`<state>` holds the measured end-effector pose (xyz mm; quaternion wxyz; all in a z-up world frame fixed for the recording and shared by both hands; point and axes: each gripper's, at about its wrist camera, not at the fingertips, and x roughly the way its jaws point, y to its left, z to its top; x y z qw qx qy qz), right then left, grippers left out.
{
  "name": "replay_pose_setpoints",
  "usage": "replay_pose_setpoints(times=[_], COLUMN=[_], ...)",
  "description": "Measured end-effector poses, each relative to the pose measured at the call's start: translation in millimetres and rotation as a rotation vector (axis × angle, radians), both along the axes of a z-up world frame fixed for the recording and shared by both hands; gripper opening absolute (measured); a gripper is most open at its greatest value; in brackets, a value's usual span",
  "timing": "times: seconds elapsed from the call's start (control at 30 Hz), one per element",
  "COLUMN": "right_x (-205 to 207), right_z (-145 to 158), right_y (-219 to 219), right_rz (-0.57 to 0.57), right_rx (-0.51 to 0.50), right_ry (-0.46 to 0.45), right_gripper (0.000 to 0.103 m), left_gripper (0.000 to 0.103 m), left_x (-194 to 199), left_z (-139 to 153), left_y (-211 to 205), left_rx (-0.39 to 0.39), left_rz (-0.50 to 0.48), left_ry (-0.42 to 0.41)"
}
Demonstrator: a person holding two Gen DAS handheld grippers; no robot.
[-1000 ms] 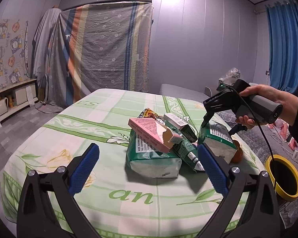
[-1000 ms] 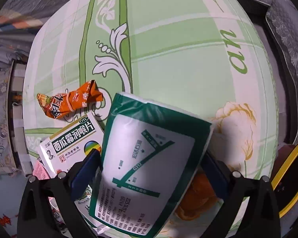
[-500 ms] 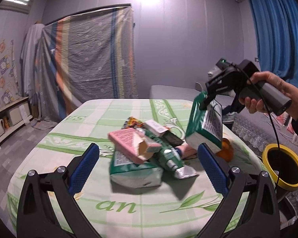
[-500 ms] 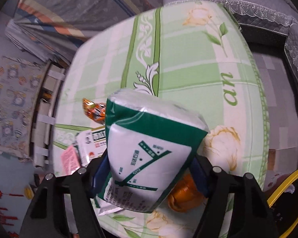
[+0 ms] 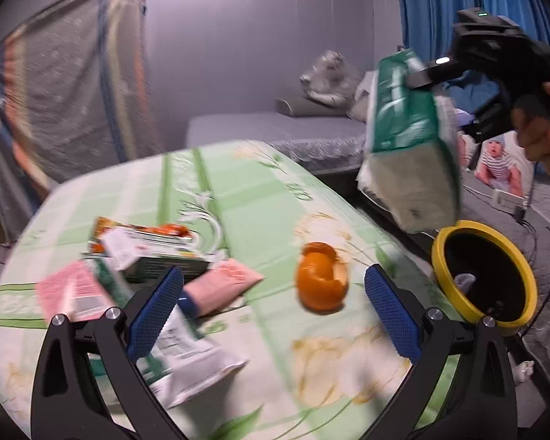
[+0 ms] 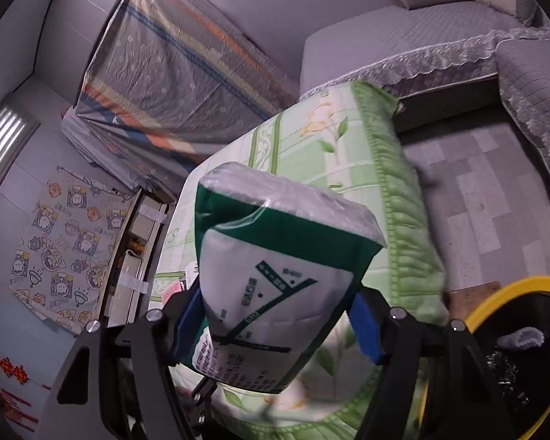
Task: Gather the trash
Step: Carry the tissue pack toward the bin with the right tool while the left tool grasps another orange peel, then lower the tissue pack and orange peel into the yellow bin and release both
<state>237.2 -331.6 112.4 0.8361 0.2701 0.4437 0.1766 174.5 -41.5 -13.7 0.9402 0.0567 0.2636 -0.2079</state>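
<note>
Green-and-white tissue pack point(image 6: 275, 286) is pinched between the blue pads of my right gripper point(image 6: 275, 324), in the air off the table edge, at about 11 o'clock of the yellow-rimmed bin point(image 5: 520, 275). To the left, my left gripper point(image 5: 271, 311) holds nothing, its jaws spread wide above the pink sachet point(image 5: 223, 286) and the orange peel point(image 5: 322, 282). I think the risk is this: the soft pack is held only at one end, so it may slip out early and fall outside the bin.
</note>
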Motion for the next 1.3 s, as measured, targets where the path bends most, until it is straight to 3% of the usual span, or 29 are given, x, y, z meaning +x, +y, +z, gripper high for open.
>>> replay_pose_setpoints(times=[0.17, 0.4, 0.47, 0.53, 0.6, 0.67, 0.7, 0.87, 1.0, 1.3], right_x=[-47, -92, -101, -112, -119, -124, -128, -140, -146, -151], right_z=[-4, -13, -16, -18, -20, -21, -22, -22, -20, -17], right_y=[-35, -66, -74, -82, -86, -88, -87, -74, -57, -29], right_rz=[-0.037, -0.080, -0.096, -0.108, -0.117, -0.114, -0.110, -0.086, -0.056, -0.061], right_rx=[0.027, 0.074, 0.094, 0.108, 0.116, 0.123, 0.130, 0.135, 0.114, 0.036], right_ry=[-0.038, -0.082, -0.090, -0.094, -0.098, -0.102, -0.103, -0.117, -0.125, -0.130], right_gripper=[0.066, 0.066, 0.066, 0.066, 0.066, 0.066, 0.066, 0.066, 0.066, 0.066], left_gripper=[0.095, 0.091, 0.078, 0.077, 0.066, 0.045, 0.045, 0.036, 0.031, 0.031], left_x=[37, 73, 81, 88, 91, 93, 94, 86, 66, -11], left_z=[-23, -49, -55, -61, -65, -67, -67, -57, -35, 28], left_y=[-33, -62, -66, -68, -69, -69, -69, -63, -49, -8], left_rx=[0.025, 0.088, 0.093, 0.102, 0.100, 0.102, 0.101, 0.078, 0.002, -0.041], left_rz=[-0.047, -0.058, -0.065, -0.057, -0.064, -0.061, -0.058, -0.039, -0.046, 0.059], left_ry=[0.112, 0.209, 0.241, 0.262, 0.283, 0.297, 0.298, 0.276, 0.247, -0.039])
